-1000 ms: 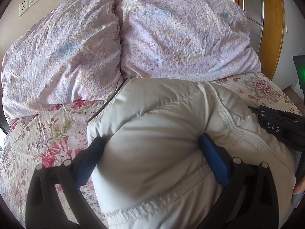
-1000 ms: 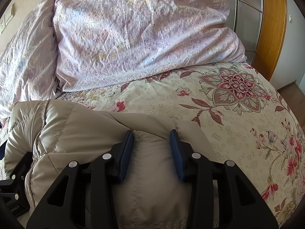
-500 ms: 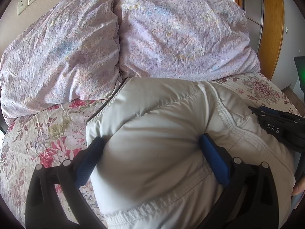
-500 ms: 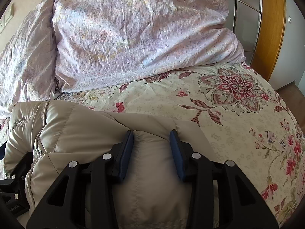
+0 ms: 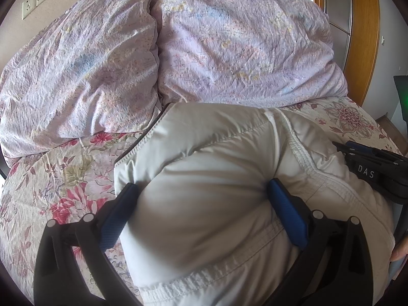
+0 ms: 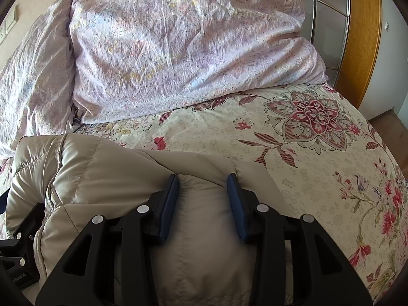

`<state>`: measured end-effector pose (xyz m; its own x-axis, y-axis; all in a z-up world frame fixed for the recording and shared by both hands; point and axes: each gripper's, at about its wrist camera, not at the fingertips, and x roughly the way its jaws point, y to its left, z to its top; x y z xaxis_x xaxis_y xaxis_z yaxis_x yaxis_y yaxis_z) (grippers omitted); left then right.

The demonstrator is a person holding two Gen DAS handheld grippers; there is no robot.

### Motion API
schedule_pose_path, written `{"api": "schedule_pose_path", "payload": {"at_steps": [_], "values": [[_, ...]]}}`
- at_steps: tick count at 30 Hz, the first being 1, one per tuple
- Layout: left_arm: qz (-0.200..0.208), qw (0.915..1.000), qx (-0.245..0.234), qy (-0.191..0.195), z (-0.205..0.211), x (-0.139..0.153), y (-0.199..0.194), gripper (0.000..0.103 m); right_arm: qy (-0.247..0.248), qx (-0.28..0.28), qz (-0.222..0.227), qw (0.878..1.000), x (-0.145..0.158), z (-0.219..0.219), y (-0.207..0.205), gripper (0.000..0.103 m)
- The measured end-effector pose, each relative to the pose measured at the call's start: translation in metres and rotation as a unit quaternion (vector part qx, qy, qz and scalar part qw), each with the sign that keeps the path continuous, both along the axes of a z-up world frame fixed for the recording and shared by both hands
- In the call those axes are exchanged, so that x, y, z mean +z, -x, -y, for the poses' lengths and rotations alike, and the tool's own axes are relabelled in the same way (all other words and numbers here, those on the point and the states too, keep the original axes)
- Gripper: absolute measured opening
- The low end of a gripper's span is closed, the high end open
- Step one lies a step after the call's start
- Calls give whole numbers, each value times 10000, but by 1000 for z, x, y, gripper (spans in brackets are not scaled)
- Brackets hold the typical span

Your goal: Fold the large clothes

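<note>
"DAS" on right gripper

Far side blocked by two lilac pillows standing against the wall. Near centre filled by bulky beige jacket. Open floral bedspread to the right of the jacket; narrower bare strip on its left, between jacket and pillows.

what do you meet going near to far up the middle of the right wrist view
right claw shut on the puffy beige quilted jacket → cream bedspread with red flowers → crinkled pale lilac pillow
</note>
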<state>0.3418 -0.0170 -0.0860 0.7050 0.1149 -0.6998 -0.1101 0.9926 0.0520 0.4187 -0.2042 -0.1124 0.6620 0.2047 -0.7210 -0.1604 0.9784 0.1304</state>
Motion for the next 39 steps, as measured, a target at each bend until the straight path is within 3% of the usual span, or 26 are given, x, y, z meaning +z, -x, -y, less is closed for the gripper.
{"api": "schedule_pose_path", "payload": {"at_steps": [10, 17, 19, 20, 21, 25, 30, 36, 39], "values": [[63, 10000, 41, 47, -5, 2, 2, 101, -13, 36, -38, 10000, 0, 0, -1, 42], [54, 9976, 107, 686, -25, 17, 22, 101, -214, 346, -275, 9988, 9, 8, 3, 46], [21, 9957, 106, 918, -31, 22, 31, 101, -332, 500, -282, 9978, 15, 14, 10, 53], [18, 9947, 101, 1023, -34, 25, 37, 101, -446, 560, -296, 9970, 19, 19, 15, 72], [23, 9940, 82, 1090, -37, 28, 43, 101, -513, 555, -343, 9966, 22, 26, 20, 102], [107, 9950, -33, 995, -39, 38, 63, 101, -1023, 748, -543, 9905, 31, 59, 37, 102], [-34, 9901, -144, 1398, -56, 39, 80, 101, -1875, 995, -1298, 9686, 24, 95, 39, 102], [-400, 9729, -209, 2269, -81, 22, 85, 101, -2498, 1195, -2262, 9339, -1, 110, 32, 102], [-507, 9664, -319, 2500, -80, 15, 84, 101, -2710, 1336, -2685, 9147, -15, 104, 30, 102]]}}
